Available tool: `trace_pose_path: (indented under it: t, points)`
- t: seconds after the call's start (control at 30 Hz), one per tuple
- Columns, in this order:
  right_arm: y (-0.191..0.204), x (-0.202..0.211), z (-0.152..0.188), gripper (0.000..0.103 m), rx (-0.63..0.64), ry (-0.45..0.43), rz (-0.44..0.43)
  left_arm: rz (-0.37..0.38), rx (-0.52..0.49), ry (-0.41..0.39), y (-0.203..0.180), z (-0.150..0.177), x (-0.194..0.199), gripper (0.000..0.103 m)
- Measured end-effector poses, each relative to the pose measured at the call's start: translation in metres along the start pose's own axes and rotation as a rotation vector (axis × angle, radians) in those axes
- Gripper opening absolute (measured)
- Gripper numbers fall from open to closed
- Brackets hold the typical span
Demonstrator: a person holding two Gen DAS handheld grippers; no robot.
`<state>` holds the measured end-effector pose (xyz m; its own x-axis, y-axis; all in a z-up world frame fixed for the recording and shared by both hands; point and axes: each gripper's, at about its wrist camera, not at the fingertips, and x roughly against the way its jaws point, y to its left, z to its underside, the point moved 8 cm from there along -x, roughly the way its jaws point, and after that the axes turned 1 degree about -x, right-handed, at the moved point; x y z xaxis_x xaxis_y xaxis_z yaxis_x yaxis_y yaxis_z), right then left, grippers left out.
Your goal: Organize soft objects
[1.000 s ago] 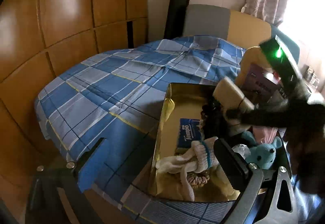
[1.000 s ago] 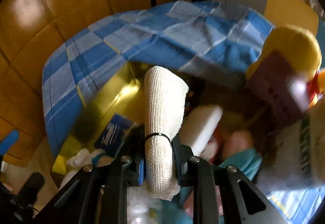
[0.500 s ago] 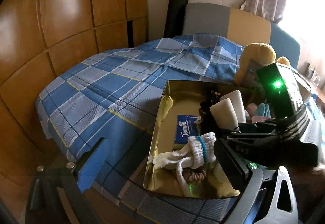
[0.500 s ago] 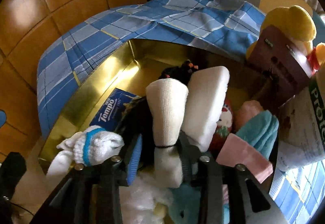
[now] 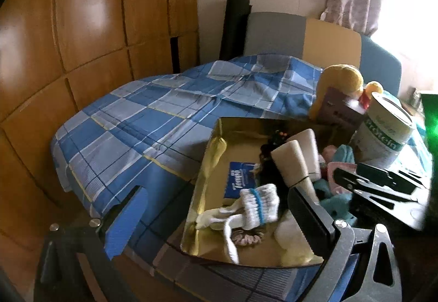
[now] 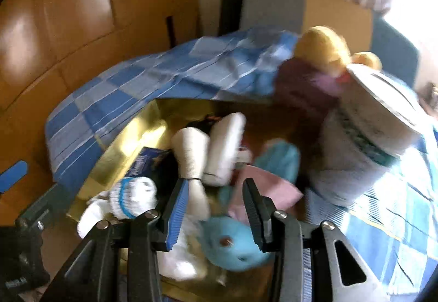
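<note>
A gold box (image 5: 212, 154) (image 6: 128, 148) on the bed holds soft things. A white gauze roll (image 5: 293, 165) (image 6: 191, 156) tied with a black band stands in it beside a white sponge (image 5: 310, 150) (image 6: 225, 145). A white sock with a blue stripe (image 5: 258, 206) (image 6: 131, 196), a blue tissue pack (image 5: 241, 178) and a teal plush (image 6: 232, 241) also lie inside. My right gripper (image 6: 216, 208) is open just behind the gauze roll, with nothing between its fingers. My left gripper (image 5: 219, 217) is open and empty at the box's near side.
A white protein canister (image 5: 384, 129) (image 6: 369, 137), a purple box (image 5: 338, 107) and a yellow plush (image 5: 342, 80) stand at the right of the box. The blue plaid bedspread (image 5: 153, 121) stretches left. Wooden wardrobe panels (image 5: 82, 28) line the left side.
My right gripper carried the gauze roll down into the box, opened and drew back, leaving the roll standing beside the sponge. My left gripper stayed still.
</note>
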<state>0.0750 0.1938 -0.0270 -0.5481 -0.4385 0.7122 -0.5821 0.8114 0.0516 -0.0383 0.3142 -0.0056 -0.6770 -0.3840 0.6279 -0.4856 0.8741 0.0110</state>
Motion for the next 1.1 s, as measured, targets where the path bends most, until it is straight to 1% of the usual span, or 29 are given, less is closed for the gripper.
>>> trace_pose_path:
  t: [0.2, 0.4, 0.63, 1.1]
  points:
    - [-0.024, 0.029, 0.022, 0.041, -0.07, -0.058, 0.098, 0.039, -0.013, -0.011, -0.02, 0.002, 0.011, 0.103]
    - [-0.033, 0.042, 0.034, 0.041, -0.081, -0.083, 0.141, 0.065, -0.043, -0.006, -0.041, 0.009, 0.015, 0.103]
    - [-0.038, 0.047, 0.038, 0.041, -0.088, -0.095, 0.15, 0.076, -0.061, -0.001, -0.052, 0.012, 0.017, 0.103]
    - [-0.038, 0.046, 0.041, 0.041, -0.094, -0.089, 0.145, 0.073, -0.056, 0.007, -0.051, 0.013, 0.016, 0.103]
